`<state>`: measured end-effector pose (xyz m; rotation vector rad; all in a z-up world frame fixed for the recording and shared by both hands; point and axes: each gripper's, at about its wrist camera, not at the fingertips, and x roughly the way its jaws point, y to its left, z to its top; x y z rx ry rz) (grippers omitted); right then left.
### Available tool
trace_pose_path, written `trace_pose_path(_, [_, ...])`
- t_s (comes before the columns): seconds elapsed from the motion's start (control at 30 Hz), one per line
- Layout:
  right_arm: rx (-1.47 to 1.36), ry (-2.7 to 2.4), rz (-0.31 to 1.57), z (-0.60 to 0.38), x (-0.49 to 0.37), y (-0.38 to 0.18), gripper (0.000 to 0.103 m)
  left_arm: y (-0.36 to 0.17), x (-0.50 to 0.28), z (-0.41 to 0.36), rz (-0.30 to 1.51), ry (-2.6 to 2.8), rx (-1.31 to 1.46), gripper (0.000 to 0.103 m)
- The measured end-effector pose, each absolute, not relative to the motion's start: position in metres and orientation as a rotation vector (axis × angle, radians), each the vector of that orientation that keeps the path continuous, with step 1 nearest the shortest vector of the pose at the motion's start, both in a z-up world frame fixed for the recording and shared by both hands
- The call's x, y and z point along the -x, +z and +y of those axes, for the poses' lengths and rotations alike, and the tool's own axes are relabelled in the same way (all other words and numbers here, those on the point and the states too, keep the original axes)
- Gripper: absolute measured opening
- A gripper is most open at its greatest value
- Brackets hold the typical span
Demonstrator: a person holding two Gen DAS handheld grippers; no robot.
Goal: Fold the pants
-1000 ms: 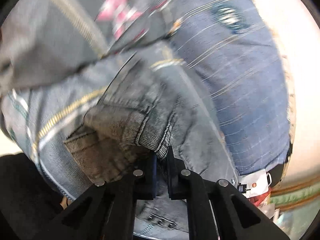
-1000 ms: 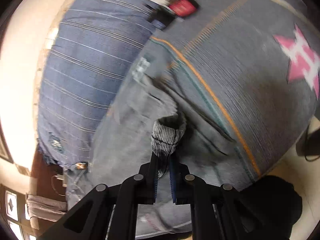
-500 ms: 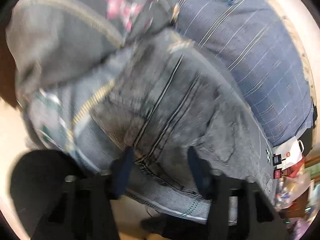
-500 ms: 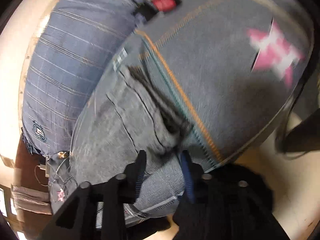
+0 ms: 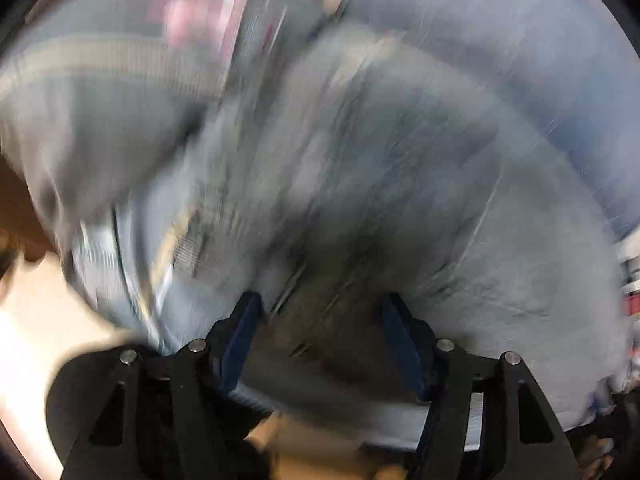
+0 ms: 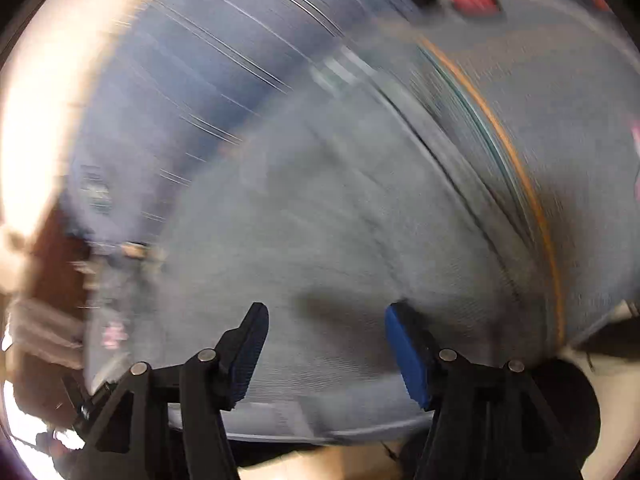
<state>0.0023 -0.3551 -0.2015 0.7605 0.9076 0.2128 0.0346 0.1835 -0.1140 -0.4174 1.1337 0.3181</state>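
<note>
While hovering over the pants (image 5: 400, 184), left claw (image 5: 322, 312) and right claw (image 6: 326, 316) released, jaws just spread, gripping nothing.

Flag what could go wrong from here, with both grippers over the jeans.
1. Both the left gripper and right gripper have just been opening, nothing pinched; the faded grey-blue denim jeans lie loose, so the fold may spring back.
2. The jeans lie near the edge of the grey bedspread with the orange stripe; they could slip off.
3. Heavy blur makes any regrasp point uncertain.
</note>
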Motion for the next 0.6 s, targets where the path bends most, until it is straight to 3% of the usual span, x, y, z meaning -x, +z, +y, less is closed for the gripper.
trace_pose_path(0.27, [-0.634, 0.225, 0.759, -0.365, -0.009, -0.126, 0.061, -0.059, -0.038, 0.166, 0.991, 0.288, 0.337, 0.067])
trace_pose_path(0.43, [-0.404, 0.019, 0.806, -0.381, -0.066, -0.114, 0.06, -0.066, -0.052, 0.156, 1.015, 0.24, 0.262, 0.068])
trace_pose_path(0.5, [-0.359, -0.033, 0.843, -0.382, -0.085, -0.119, 0.057, -0.076, -0.051, 0.156, 1.045, 0.245, 0.283, 0.068])
trace_pose_path(0.57, [-0.347, -0.017, 0.916, -0.384, -0.102, -0.133, 0.037, -0.083, -0.047, 0.157, 1.056, 0.243, 0.294, 0.068])
trace_pose_path(0.6, [-0.365, 0.002, 0.935, -0.388, -0.108, -0.136, 0.036, -0.084, -0.043, 0.158, 1.056, 0.241, 0.293, 0.068])
